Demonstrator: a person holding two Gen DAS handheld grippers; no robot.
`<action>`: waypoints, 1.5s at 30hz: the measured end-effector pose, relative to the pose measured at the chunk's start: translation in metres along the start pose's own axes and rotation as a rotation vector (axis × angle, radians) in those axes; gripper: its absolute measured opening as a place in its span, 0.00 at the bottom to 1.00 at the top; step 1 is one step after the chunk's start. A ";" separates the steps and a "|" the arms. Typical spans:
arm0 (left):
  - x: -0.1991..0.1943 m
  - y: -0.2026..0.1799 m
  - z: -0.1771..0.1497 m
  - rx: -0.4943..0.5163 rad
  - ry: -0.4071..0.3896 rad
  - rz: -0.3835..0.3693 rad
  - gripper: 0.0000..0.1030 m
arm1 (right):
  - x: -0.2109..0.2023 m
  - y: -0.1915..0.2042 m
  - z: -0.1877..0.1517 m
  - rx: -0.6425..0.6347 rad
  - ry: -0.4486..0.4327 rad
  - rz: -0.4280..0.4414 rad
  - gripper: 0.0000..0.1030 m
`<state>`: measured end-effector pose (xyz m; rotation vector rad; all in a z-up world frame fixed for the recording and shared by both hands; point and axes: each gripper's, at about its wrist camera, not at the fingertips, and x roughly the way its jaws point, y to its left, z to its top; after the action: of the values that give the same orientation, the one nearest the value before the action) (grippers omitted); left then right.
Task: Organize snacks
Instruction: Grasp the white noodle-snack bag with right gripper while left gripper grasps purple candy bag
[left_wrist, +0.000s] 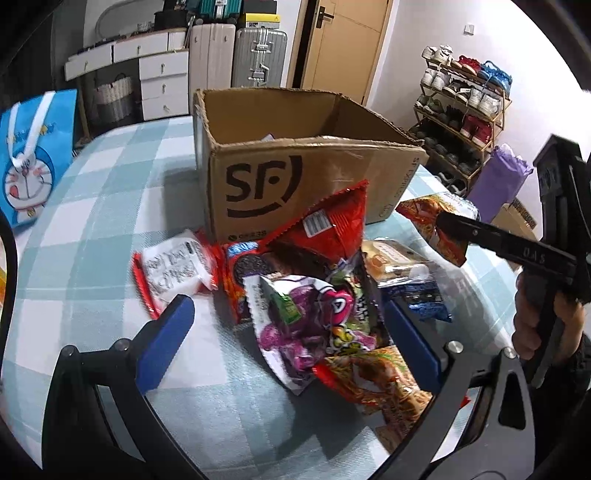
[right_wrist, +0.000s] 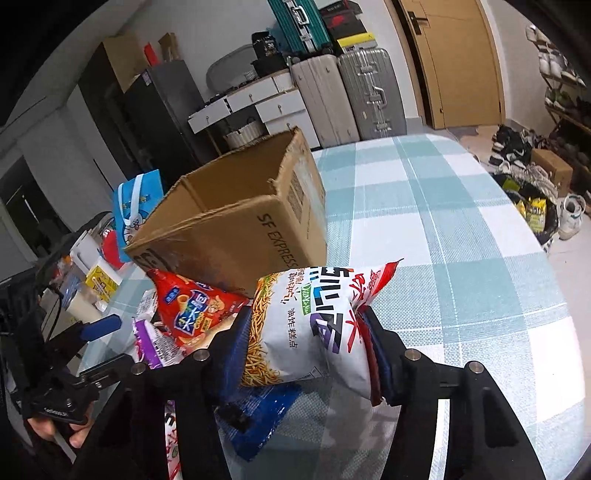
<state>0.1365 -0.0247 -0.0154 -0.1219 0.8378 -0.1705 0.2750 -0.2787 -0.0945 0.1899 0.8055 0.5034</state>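
Observation:
An open cardboard SF box (left_wrist: 295, 166) stands on the checked tablecloth; it also shows in the right wrist view (right_wrist: 236, 218). A pile of snack packets (left_wrist: 317, 295) lies in front of it. My left gripper (left_wrist: 288, 332) is open, its blue pads either side of a purple and white packet (left_wrist: 295, 325), low over the pile. My right gripper (right_wrist: 306, 343) is shut on a white and red noodle-snack bag (right_wrist: 314, 325), held above the table to the right of the box. It appears in the left wrist view (left_wrist: 439, 225) with the bag.
A red cone-snack bag (right_wrist: 195, 306) and a blue packet (right_wrist: 266, 417) lie near my right gripper. A blue Doraemon gift bag (left_wrist: 29, 155) stands at the table's left. Suitcases, drawers and a shoe rack (left_wrist: 461, 110) stand beyond the table.

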 end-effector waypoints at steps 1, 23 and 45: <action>0.001 -0.001 -0.001 -0.008 0.006 -0.013 0.99 | -0.004 0.001 -0.002 -0.003 -0.005 0.000 0.56; 0.025 -0.012 0.003 -0.077 0.026 -0.097 0.54 | -0.017 -0.003 -0.002 0.005 -0.027 0.008 0.56; 0.021 -0.014 -0.009 -0.050 0.065 -0.114 0.53 | -0.022 -0.001 -0.001 -0.001 -0.038 0.016 0.56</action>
<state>0.1426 -0.0432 -0.0339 -0.2125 0.9003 -0.2620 0.2619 -0.2902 -0.0814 0.2051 0.7673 0.5138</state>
